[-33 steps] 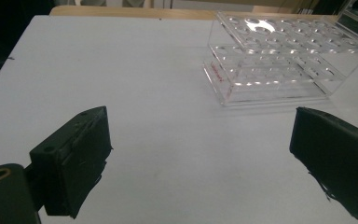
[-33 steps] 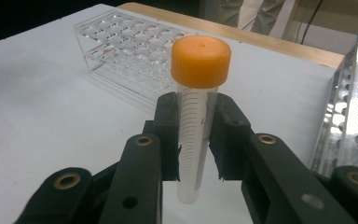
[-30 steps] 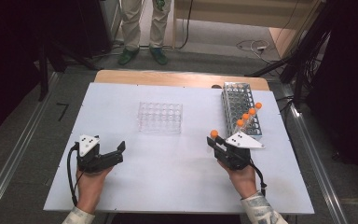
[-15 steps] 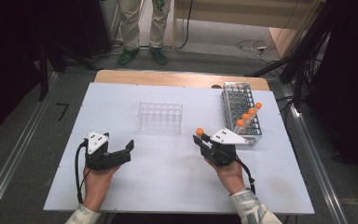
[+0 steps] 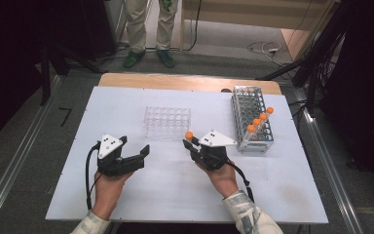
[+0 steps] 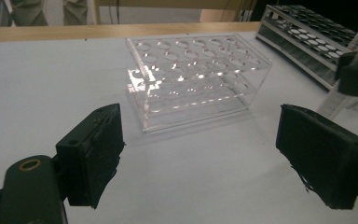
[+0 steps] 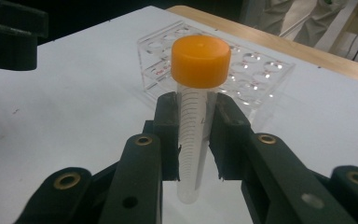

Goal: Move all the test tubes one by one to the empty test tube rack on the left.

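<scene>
High view above the near table edge, looking toward twelve o'clock, far off, both gripper views low, close, facing the clear acrylic multi-well rack [image 5: 167,122] [image 6: 196,79] [image 7: 242,70], seen in all three

Bright, even light — glare on the clear rack [image 6: 193,74] — dark surroundings.

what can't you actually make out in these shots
- Tube lower end: right gripper view, hidden behind the right gripper.
- Printing on the tube: too blurred to read.
- Metal rack: left gripper view, cut off by the right edge.
- Clear rack holes: high view, too small to count.
</scene>
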{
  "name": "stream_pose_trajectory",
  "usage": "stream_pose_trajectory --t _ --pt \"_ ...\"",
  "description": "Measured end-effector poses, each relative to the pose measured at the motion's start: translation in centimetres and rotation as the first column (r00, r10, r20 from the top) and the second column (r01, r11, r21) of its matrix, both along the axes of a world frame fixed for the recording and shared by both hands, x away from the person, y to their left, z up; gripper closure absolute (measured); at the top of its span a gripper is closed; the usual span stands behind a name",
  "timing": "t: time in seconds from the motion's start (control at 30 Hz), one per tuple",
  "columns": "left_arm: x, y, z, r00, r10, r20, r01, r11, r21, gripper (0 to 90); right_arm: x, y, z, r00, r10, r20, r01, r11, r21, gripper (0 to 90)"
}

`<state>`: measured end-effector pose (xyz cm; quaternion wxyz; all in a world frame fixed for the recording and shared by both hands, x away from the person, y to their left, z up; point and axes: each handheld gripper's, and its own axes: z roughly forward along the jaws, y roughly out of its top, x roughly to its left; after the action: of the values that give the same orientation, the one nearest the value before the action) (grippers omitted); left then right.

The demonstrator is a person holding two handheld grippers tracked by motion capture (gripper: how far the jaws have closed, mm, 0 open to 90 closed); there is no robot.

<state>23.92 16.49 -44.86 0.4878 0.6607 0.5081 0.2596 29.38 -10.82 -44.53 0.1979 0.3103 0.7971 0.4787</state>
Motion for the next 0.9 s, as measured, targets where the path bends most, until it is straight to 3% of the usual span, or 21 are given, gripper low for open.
stream_pose_trajectory --t 0.17,0.3,0.33,0.43,0.6,0.9 --pt "0.3 -1.2 0.5 0.9989 -0.047 0.010 0.047 0.9989 0.003 19.8 0.1 1.0 -0.3 0.9998 0.016 -0.008 -0.016 1.000 -0.005 71.7" --pt "0.7 -2.2 1.0 0.9955 -0.093 0.018 0.093 0.9957 -0.009 27.0 0.1 2.0 -0.6 0.9994 0.033 -0.008 -0.033 0.999 -0.014 71.8" --pt "0.9 -2.8 1.4 0.9921 -0.123 0.024 0.123 0.9923 -0.011 28.6 0.2 2.1 -0.6 0.9993 0.037 -0.005 -0.037 0.999 -0.015 71.8" --pt "1.0 -3.4 1.7 0.9877 -0.152 0.035 0.153 0.9882 -0.012 35.0 0.2 2.4 -0.8 0.9992 0.039 -0.010 -0.039 0.999 -0.017 71.7" --pt "1.8 -5.6 2.3 0.9702 -0.236 0.053 0.236 0.9716 0.004 48.8 0.1 2.6 -0.9 0.9990 0.043 -0.011 -0.043 0.999 -0.020 71.7" --pt "2.7 -7.0 1.8 0.9605 -0.276 0.034 0.276 0.9610 0.021 60.8 -0.1 2.8 -0.8 0.9975 0.068 -0.016 -0.068 0.998 -0.006 71.7"
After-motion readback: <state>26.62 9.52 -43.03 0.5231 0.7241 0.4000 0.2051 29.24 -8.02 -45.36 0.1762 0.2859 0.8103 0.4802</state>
